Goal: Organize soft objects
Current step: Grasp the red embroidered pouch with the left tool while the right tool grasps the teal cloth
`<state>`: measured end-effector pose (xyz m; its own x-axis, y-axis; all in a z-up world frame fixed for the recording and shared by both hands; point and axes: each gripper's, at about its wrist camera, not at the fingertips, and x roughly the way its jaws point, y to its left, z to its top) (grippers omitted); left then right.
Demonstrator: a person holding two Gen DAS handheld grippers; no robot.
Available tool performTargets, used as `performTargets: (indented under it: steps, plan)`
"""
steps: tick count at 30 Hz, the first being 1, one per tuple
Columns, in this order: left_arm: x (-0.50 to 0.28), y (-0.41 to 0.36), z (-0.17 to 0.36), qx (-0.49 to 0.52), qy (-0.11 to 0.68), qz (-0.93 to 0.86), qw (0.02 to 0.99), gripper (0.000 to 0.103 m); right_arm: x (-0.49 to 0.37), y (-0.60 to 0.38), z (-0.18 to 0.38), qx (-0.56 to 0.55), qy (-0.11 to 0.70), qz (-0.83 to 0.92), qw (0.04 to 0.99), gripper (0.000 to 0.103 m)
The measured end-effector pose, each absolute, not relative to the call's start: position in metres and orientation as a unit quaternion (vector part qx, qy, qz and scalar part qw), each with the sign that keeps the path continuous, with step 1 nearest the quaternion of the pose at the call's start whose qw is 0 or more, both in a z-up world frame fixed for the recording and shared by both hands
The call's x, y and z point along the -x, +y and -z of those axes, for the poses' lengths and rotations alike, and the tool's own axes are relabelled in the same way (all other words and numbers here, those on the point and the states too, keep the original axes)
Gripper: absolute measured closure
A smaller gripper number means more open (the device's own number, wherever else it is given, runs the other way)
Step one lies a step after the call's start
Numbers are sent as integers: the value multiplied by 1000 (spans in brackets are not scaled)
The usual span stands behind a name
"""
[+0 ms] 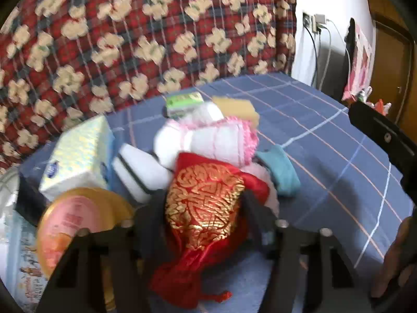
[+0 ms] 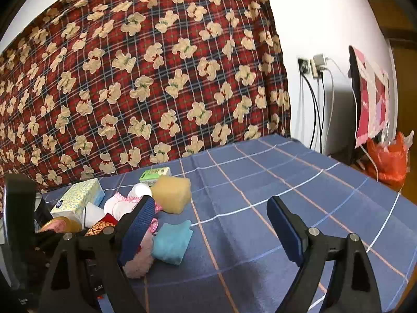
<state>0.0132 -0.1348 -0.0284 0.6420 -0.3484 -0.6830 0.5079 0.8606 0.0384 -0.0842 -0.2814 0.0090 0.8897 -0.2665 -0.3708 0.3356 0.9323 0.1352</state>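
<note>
My left gripper (image 1: 204, 208) is shut on a red and gold satin pouch (image 1: 206, 208) and holds it at the near edge of a pile of soft things on the blue checked cloth (image 1: 325, 135). Behind the pouch lie a white and pink frilled cloth (image 1: 216, 138), a white striped sock (image 1: 138, 169), a teal cloth (image 1: 282, 169) and a yellow sponge (image 1: 239, 107). My right gripper (image 2: 211, 224) is open and empty, above the cloth to the right of the pile. In the right wrist view the teal cloth (image 2: 172, 242), sponge (image 2: 172, 193) and a pink fluffy thing (image 2: 140, 255) show.
A tissue box (image 1: 78, 156) and a round orange tin (image 1: 75, 221) sit left of the pile. A small green packet (image 1: 182, 101) lies behind it. A red bear-patterned blanket (image 2: 143, 78) rises at the back. Cables and a socket (image 2: 312, 67) are on the right wall.
</note>
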Motion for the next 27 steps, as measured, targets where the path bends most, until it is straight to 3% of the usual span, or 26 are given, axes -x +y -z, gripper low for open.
performTargets:
  steps: [2, 6, 15, 16, 18, 20, 27]
  plan:
    - [-11, -136, 27, -114, 347, 249, 897, 64, 82, -285, -7, -109, 184, 154, 965, 14]
    - [-3, -135, 25, -109, 338, 268, 895, 78, 79, -295, -3, -133, 200, 153, 959, 14]
    - [24, -95, -6, -16, 229, 300, 926, 80, 56, -296, 8, -134, 265, 111, 949, 14]
    - [25, -90, -10, -8, 217, 298, 930, 80, 48, -292, 12, -123, 285, 98, 945, 16]
    - [29, -80, -18, 6, 188, 285, 940, 80, 34, -284, 18, -110, 319, 80, 938, 39]
    - [31, -70, -22, 15, 167, 268, 949, 80, 25, -283, 25, -115, 342, 71, 930, 51]
    - [25, -43, -26, 49, 154, 243, 956, 80, -5, -283, 45, -147, 399, 52, 904, 53]
